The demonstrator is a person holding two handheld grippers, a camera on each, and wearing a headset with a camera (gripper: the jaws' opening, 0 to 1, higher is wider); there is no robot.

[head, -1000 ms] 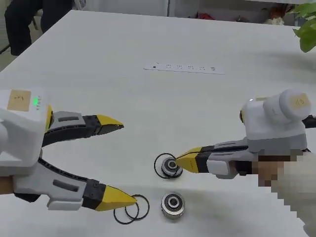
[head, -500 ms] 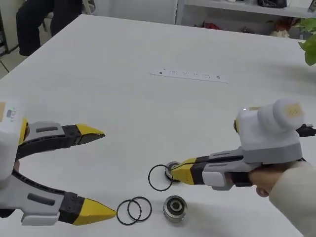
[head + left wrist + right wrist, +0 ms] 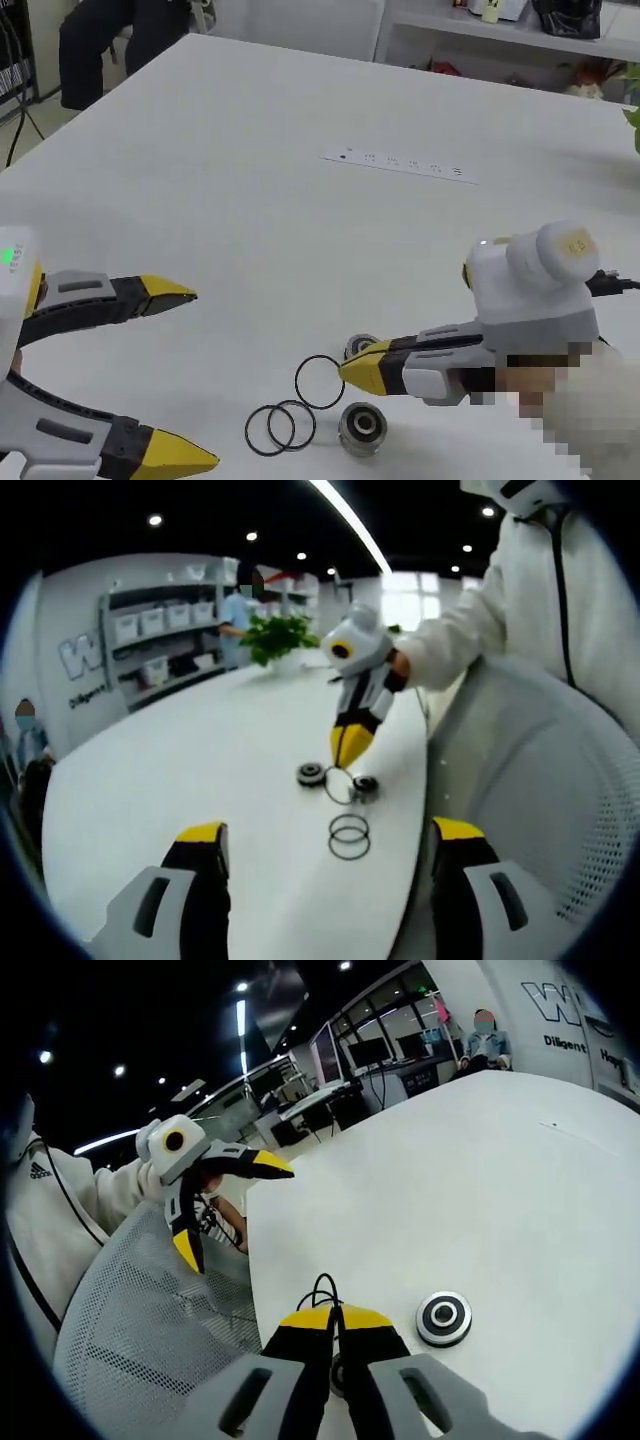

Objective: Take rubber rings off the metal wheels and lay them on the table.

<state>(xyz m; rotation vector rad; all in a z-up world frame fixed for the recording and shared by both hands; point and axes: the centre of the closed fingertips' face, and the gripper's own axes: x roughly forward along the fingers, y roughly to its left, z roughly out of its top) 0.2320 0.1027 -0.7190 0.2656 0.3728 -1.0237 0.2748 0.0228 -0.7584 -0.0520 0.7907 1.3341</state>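
Rubber ring [image 3: 320,382] is pinched in my right gripper [image 3: 352,372], left gripper [image 3: 200,378] gaping; next I'd lay it beside those 2 rings [image 3: 280,427].

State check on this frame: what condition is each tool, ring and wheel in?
left tool: open, empty.
right tool: shut on the held ring.
held ring: off the wheels, pinched at its edge.
loose rings: two, overlapping, flat on the table.
near wheel: flat on the table.
far wheel: partly hidden behind the right tool.

White table [image 3: 300,230] carries a near wheel [image 3: 362,425], far wheel [image 3: 357,346], two overlapping rings [image 3: 280,427], white strip [image 3: 400,165].
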